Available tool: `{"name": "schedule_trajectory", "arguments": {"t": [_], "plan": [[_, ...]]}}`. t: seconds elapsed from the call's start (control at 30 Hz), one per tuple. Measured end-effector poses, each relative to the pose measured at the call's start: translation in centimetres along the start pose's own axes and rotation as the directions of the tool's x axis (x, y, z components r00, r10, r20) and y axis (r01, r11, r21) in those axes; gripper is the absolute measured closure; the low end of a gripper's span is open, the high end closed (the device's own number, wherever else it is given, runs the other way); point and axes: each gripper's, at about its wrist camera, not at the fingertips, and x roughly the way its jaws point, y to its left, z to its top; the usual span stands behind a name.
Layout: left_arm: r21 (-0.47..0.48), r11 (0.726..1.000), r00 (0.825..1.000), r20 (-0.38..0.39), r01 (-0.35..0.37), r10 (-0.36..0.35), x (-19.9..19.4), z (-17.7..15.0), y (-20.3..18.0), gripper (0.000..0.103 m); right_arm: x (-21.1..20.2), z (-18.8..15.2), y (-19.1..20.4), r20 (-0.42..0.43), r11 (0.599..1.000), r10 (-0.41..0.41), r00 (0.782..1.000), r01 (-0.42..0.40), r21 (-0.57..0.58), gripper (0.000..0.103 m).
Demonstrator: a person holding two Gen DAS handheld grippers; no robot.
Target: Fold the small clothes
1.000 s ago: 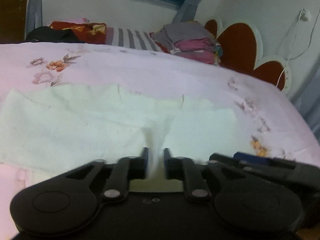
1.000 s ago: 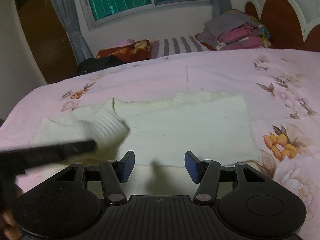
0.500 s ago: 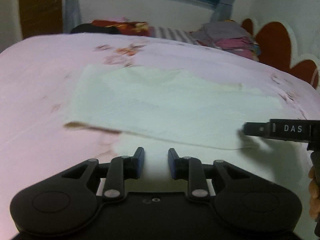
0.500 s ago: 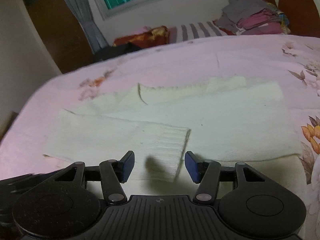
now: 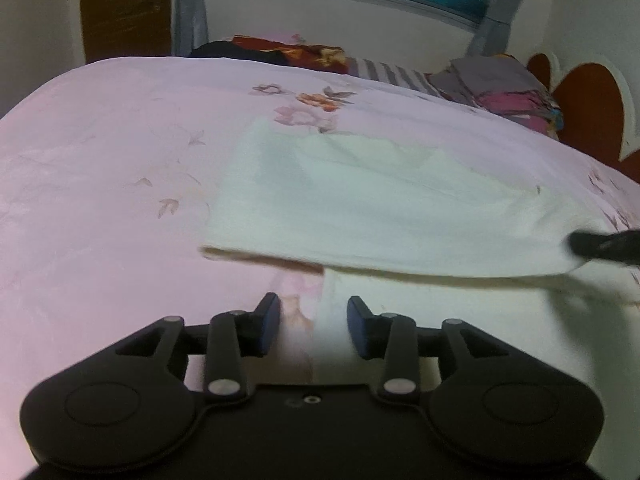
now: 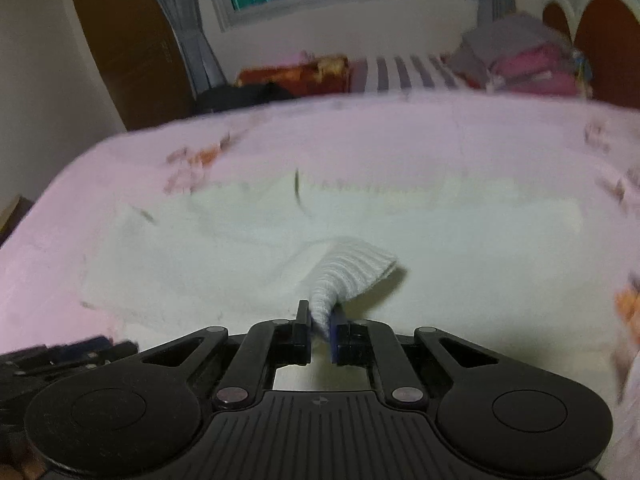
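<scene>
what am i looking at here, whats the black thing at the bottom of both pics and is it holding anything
The black shapes are handheld grippers, two-fingered tongs a person holds, one in each hand. Each carries a camera looking out along its fingers, so one picture comes from the left hand and one from the right. Both look at a bed with a pink flowered sheet, where a cream knitted garment lies spread out. The right gripper has just closed and pinches the garment's ribbed cuff. The left gripper has just been opening; nothing is gripped between its fingers. Folded clothes are stacked by the headboard.
</scene>
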Motion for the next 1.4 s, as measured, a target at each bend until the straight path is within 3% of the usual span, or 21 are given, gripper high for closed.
{"name": "schedule_trajectory", "arguments": {"t": [0.17,0.33,0.43,0.5,0.6,0.73,0.8,0.83,0.93,1.17,1.27,1.4], "plan": [[-0.033,0.999,1.0,0.006,-0.019,0.019,0.8,0.9,0.2,0.063,-3.1,2.9,-2.1,0.089,0.997,-0.061,0.994,0.065,-0.05,0.096],[-0.037,0.999,0.999,0.037,-0.035,0.036,1.1,1.1,0.2,0.066,-3.4,3.1,-6.3,0.059,0.992,-0.124,0.991,0.125,-0.027,0.096],[-0.014,1.0,0.998,0.059,-0.02,0.021,1.1,0.9,-0.2,0.079,-2.7,2.0,-8.8,0.011,0.988,-0.154,0.988,0.154,0.02,0.096],[0.008,1.0,0.998,0.066,-0.009,0.008,1.1,0.8,-0.7,0.094,-2.3,1.5,-10.1,-0.012,0.985,-0.162,0.987,0.162,0.051,0.096],[0.051,0.998,0.996,0.08,-0.033,0.029,1.2,0.5,-1.5,0.098,-2.4,0.5,-11.5,-0.028,0.981,-0.186,0.982,0.187,0.055,0.096],[0.051,0.998,0.997,0.068,-0.036,0.033,1.3,0.5,-1.3,0.098,-1.3,-0.4,-12.6,-0.061,0.978,-0.191,0.98,0.195,0.076,0.095],[0.054,0.998,0.998,0.057,-0.033,0.03,1.1,0.7,-1.2,0.098,-1.8,-0.6,-13.2,-0.045,0.976,-0.188,0.981,0.192,0.107,0.093],[0.053,0.998,0.998,0.051,-0.027,0.024,0.9,0.8,-1.1,0.098,-2.1,-0.7,-13.3,-0.039,0.973,-0.197,0.98,0.2,0.116,0.088],[0.07,0.997,0.998,0.057,-0.031,0.027,0.0,1.0,-0.8,0.089,-3.5,-0.6,-13.7,-0.013,0.956,-0.271,0.963,0.27,0.113,0.079],[0.066,0.998,0.995,0.097,0.008,-0.014,-1.3,3.2,-1.6,0.084,-4.7,1.1,-13.6,0.058,0.956,-0.278,0.959,0.271,0.108,0.077],[0.064,0.998,0.995,0.095,0.023,-0.029,-0.1,4.5,-2.6,0.084,-2.8,2.0,-13.1,0.03,0.96,-0.265,0.964,0.261,0.105,0.077],[0.08,0.997,0.996,0.084,0.021,-0.028,2.3,5.6,-3.7,0.084,-0.7,1.7,-14.8,-0.064,0.946,-0.226,0.972,0.234,0.223,0.077]]}}
